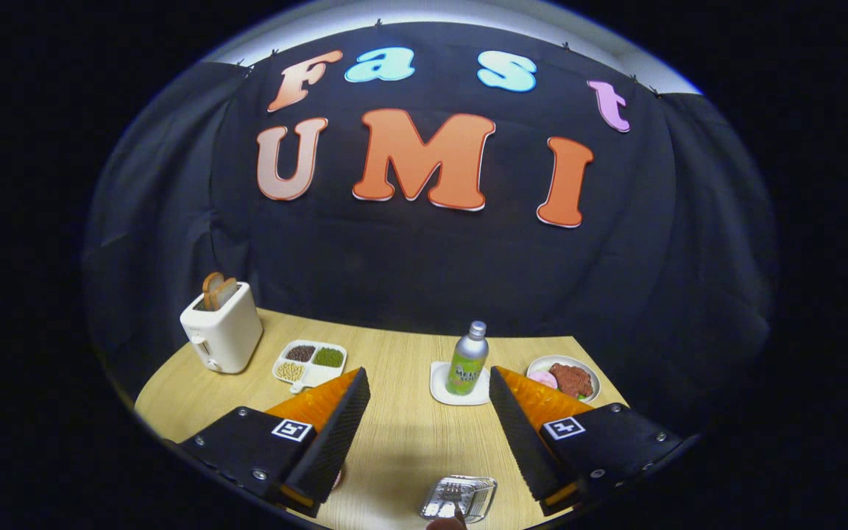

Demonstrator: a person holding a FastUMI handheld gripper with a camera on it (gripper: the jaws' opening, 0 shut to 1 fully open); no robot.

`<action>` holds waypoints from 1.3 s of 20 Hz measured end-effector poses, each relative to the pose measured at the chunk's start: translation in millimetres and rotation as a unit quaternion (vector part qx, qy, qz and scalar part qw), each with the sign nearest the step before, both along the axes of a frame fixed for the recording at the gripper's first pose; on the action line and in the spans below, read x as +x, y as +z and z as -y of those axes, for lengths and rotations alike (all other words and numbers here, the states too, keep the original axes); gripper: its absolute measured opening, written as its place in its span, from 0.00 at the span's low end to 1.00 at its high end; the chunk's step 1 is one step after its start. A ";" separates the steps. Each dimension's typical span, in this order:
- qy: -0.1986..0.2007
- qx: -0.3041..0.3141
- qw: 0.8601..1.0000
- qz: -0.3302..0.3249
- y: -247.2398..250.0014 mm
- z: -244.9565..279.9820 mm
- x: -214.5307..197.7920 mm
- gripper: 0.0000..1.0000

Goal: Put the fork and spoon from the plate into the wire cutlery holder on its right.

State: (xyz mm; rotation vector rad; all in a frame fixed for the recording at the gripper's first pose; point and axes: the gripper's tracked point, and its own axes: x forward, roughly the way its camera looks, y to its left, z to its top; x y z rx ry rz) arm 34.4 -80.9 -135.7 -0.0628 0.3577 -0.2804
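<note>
My claw point(429, 423) hangs above a pale wood-grain table point(402, 434), its two ridged, wedge-shaped fingers spread wide apart and holding nothing. Below and between them, at the near edge of my view, sits the wire cutlery holder point(459, 498) — a small shiny metal basket with rounded corners. Fork tines point(453, 489) stand inside it, so I judge the fork is already in. Just nearer than the holder a small reddish rounded shape peeks in; I cannot tell what it is.

The relation that matters: the spoon should lie on a plate to the holder's left, which I take to be under my left finger. A sliver of something pinkish shows beside that finger's tip, too little to name — so the spoon's long axis is unknown to me.

Beyond the fingers, a green metal bottle point(467, 358) stands upright on a white square coaster point(439, 389). Right of it, a round dish of food point(565, 377). Left, a divided tray of beans point(309, 361), then a white toaster point(222, 335) holding bread.
</note>
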 end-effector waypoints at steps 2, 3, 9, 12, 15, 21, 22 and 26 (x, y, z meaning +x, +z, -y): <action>0.002 0.001 0.999 0.038 16.5 -12.1 3.1 0.98; 0.006 -0.003 0.999 0.051 19.7 -20.0 5.0 0.98; 0.055 -0.006 0.997 0.054 8.2 -83.4 18.3 0.98; 0.078 0.009 0.996 0.037 -9.0 -118.2 24.1 0.98; 0.100 0.018 0.995 0.012 -33.6 -147.9 30.0 0.98; 0.116 0.046 0.988 -0.087 -94.9 -184.9 34.1 0.99; 0.113 0.056 0.986 -0.107 -105.9 -186.9 34.5 0.99; 0.111 0.097 0.969 -0.196 -151.5 -201.6 24.6 0.99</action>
